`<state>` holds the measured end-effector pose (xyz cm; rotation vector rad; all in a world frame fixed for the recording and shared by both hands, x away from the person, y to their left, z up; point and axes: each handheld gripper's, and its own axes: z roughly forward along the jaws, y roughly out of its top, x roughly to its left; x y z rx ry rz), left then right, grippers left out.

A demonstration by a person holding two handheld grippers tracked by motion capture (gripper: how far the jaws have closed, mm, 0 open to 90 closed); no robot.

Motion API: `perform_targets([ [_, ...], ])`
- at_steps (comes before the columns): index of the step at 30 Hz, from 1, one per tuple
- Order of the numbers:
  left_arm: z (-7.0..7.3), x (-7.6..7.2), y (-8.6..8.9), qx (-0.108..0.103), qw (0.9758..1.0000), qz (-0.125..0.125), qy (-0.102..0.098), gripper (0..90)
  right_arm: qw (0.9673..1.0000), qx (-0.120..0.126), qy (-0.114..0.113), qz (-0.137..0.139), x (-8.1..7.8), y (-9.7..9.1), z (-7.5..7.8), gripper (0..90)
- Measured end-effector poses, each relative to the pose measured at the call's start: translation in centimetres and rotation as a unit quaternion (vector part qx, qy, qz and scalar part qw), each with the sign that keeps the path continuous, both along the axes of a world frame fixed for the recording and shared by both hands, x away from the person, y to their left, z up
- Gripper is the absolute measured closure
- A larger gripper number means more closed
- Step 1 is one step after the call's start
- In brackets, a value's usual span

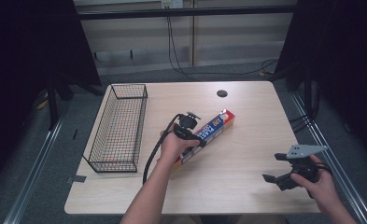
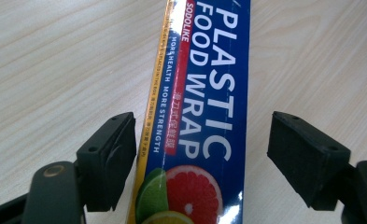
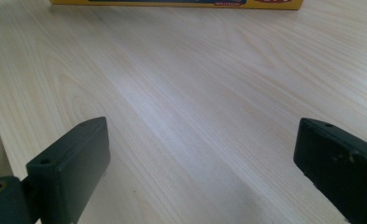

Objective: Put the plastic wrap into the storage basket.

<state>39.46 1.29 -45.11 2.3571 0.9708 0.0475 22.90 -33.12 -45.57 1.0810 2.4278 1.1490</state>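
Black jaws of my L gripper (image 2: 197, 154) straddle plastic wrap box (image 2: 197, 107), pads not yet clamped; lift & wire basket (image 1: 118, 126) left. R gripper (image 1: 288, 175) apart, idle.

Plastic wrap box (image 2: 204, 116): deep blue face, white block lettering, red strip with small text, yellow edge, citrus print (red grapefruit, green lime, yellow lemon); yellow side in the right gripper view. Table (image 1: 246, 116): pale wood grain, one black round grommet (image 1: 222, 93). Wire basket (image 1: 118, 128): black mesh grid. Left gripper (image 2: 202, 156) and right gripper (image 1: 278, 169): black; right one has a grey plate (image 1: 305, 150) on top.
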Motion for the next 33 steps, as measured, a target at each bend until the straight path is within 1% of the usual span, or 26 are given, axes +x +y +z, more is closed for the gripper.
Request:
perform_targets([
  [1, 0.0, 0.0, 0.0, 0.0, 1.0, 0.0, 0.0, 24.0, 1.0, 0.0, 0.0, 0.0, 0.0, 0.0, 0.0, 3.5],
  [2, -0.1, 0.0, -0.1, -0.001, 1.0, 0.005, 0.001, 23.9, 1.0, 0.0, 0.0, 0.0, 0.0, 0.0, 0.0, 3.5],
  [4, -0.2, 0.1, -0.1, -0.006, 1.0, 0.003, 0.004, 24.8, 1.0, 0.0, 0.0, 0.0, 0.0, 0.0, 0.0, 3.5],
  [6, -0.2, 0.1, -0.1, -0.004, 1.0, 0.004, 0.005, 25.3, 1.0, 0.0, 0.0, 0.0, 0.0, 0.0, 0.0, 3.5],
  [7, -0.4, 0.2, -0.2, -0.004, 0.9999, 0.009, 0.01, 25.2, 1.0, -0.001, -0.001, 0.001, 0.0, 0.0, 0.0, 3.5],
  [9, -0.4, 0.2, -0.1, 0.002, 0.9999, 0.007, 0.011, 26.2, 1.0, -0.001, -0.001, 0.001, 0.0, 0.0, 0.0, 3.5],
  [12, -0.6, 0.3, -0.1, 0.002, 0.9999, 0.004, 0.012, 28.1, 1.0, -0.002, 0.0, 0.001, 0.0, 0.0, 0.0, 3.5],
  [13, -0.6, 0.4, -0.1, 0.009, 0.9999, 0.0, 0.014, 29.1, 1.0, -0.002, 0.0, 0.0, 0.0, 0.0, 0.0, 3.5],
  [14, -0.7, 0.4, -0.2, 0.006, 0.9999, 0.004, 0.011, 29.3, 1.0, -0.002, 0.0, 0.001, 0.0, 0.0, 0.0, 3.5],
  [15, -0.8, 0.4, -0.3, 0.014, 0.9999, 0.001, 0.01, 30.3, 1.0, -0.002, 0.001, 0.001, 0.0, 0.0, 0.0, 3.5],
  [16, -0.8, 0.4, -0.3, 0.011, 0.9998, 0.008, 0.012, 31.2, 1.0, -0.003, 0.001, 0.001, 0.0, 0.0, 0.0, 3.5],
  [17, -0.8, 0.5, -0.3, 0.014, 0.9998, 0.011, 0.011, 32.7, 1.0, -0.003, 0.001, 0.001, 0.0, 0.1, 0.0, 3.5],
  [18, -0.8, 0.5, -0.3, 0.013, 0.9997, 0.013, 0.016, 34.2, 1.0, -0.003, 0.001, 0.001, 0.0, 0.1, 0.0, 3.5],
  [20, -0.8, 0.5, -0.3, 0.015, 0.9997, 0.013, 0.018, 34.8, 1.0, -0.001, 0.001, 0.002, 0.0, 0.1, -0.1, 3.5],
  [21, -0.8, 0.5, -0.5, 0.016, 0.9995, 0.019, 0.021, 35.0, 1.0, -0.001, 0.002, 0.002, 0.0, 0.1, -0.1, 3.5],
  [22, -0.8, 0.5, -0.5, 0.017, 0.9994, 0.021, 0.021, 35.5, 1.0, -0.001, 0.002, 0.002, 0.0, 0.1, -0.1, 3.5],
  [23, -0.6, 0.6, -0.5, 0.031, 0.9992, 0.014, 0.02, 36.1, 1.0, -0.001, 0.002, 0.002, 0.0, 0.1, -0.1, 3.5],
  [24, -0.4, 0.5, -0.7, 0.038, 0.9989, 0.014, 0.021, 37.1, 1.0, -0.001, 0.002, 0.002, 0.0, 0.1, -0.1, 3.5],
  [25, -0.2, 0.6, -0.8, 0.048, 0.9984, 0.011, 0.027, 37.6, 1.0, -0.003, 0.002, 0.001, 0.0, 0.1, -0.1, 3.5],
  [27, 0.0, 0.5, -1.2, 0.058, 0.9977, 0.013, 0.032, 38.9, 1.0, -0.002, 0.001, 0.003, 0.1, 0.1, -0.1, 3.5],
  [29, 0.4, 0.4, -1.3, 0.072, 0.9964, 0.01, 0.044, 40.6, 1.0, -0.002, 0.002, 0.003, 0.1, 0.1, -0.1, 3.5],
  [30, 0.4, 0.4, -1.3, 0.072, 0.9964, 0.01, 0.044, 41.3, 1.0, -0.002, 0.002, 0.003, 0.1, 0.1, -0.1, 3.5],
  [31, 0.7, 0.4, -1.4, 0.071, 0.9952, 0.019, 0.065, 42.0, 1.0, -0.002, 0.002, 0.002, 0.1, 0.1, -0.1, 3.5],
  [32, 0.8, 0.5, -1.3, 0.07, 0.9948, 0.018, 0.071, 42.3, 1.0, -0.002, 0.004, 0.001, 0.1, 0.0, -0.1, 3.5],
  [33, 0.8, 0.5, -1.2, 0.066, 0.9946, 0.022, 0.077, 42.5, 1.0, -0.003, 0.003, 0.002, 0.1, 0.0, -0.1, 3.5],
])
